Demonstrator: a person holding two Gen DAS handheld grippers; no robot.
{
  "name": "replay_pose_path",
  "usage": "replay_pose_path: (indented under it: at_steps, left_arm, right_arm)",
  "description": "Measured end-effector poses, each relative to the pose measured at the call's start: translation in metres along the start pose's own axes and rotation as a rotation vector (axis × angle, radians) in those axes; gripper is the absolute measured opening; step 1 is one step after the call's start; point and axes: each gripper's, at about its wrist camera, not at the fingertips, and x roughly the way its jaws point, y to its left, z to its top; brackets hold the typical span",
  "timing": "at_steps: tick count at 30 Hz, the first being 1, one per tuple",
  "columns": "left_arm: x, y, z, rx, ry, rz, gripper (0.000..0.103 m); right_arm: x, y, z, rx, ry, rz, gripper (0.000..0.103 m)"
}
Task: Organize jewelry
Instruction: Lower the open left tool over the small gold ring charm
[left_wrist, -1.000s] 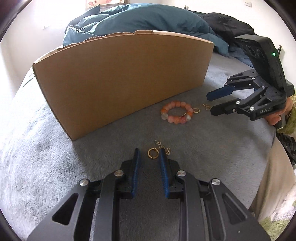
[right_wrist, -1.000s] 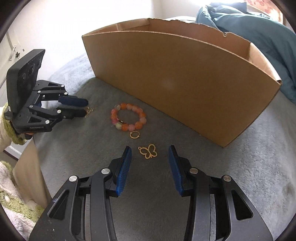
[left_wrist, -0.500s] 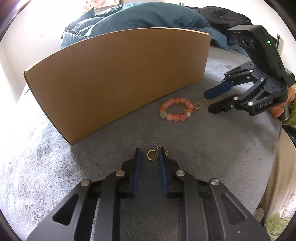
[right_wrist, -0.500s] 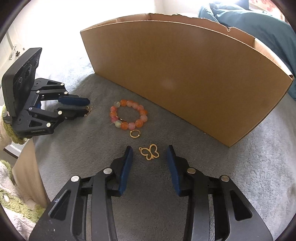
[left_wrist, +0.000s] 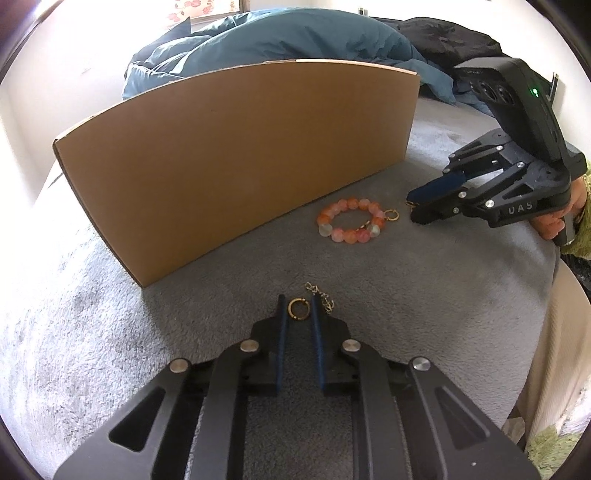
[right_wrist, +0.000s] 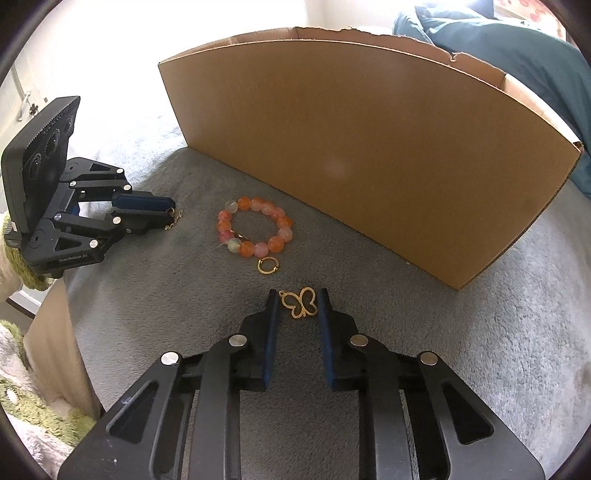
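Observation:
A pink and orange bead bracelet (left_wrist: 349, 220) (right_wrist: 254, 230) lies on the grey blanket before a cardboard box (left_wrist: 236, 155) (right_wrist: 369, 155). My left gripper (left_wrist: 298, 308) is open, its jaws on either side of a gold ring (left_wrist: 296, 308) lying by a short gold chain (left_wrist: 320, 295). My right gripper (right_wrist: 297, 303) is open, its jaws on either side of a gold butterfly pendant (right_wrist: 300, 303). A second gold ring (right_wrist: 267, 266) (left_wrist: 391, 215) lies by the bracelet. Each gripper shows in the other's view, the left (right_wrist: 168, 214) and the right (left_wrist: 415, 206).
A teal duvet (left_wrist: 280, 40) and dark clothes (left_wrist: 447, 40) are piled behind the box. The blanket's edge drops off at the right in the left wrist view (left_wrist: 554, 280). A green fluffy rug (right_wrist: 22, 410) lies below the bed edge.
Both grippers have moved forward and down over their pieces and their jaws have narrowed. The ring and the butterfly now lie between the fingertips.

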Motion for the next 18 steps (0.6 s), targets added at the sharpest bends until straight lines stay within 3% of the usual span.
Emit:
replay_pose_path:
  at_steps: [18]
  left_arm:
    - [-0.005,0.015,-0.005,-0.050,-0.014,-0.023,0.011]
  right_arm:
    - [0.006,0.000,0.001,-0.009,0.012,-0.015,0.016]
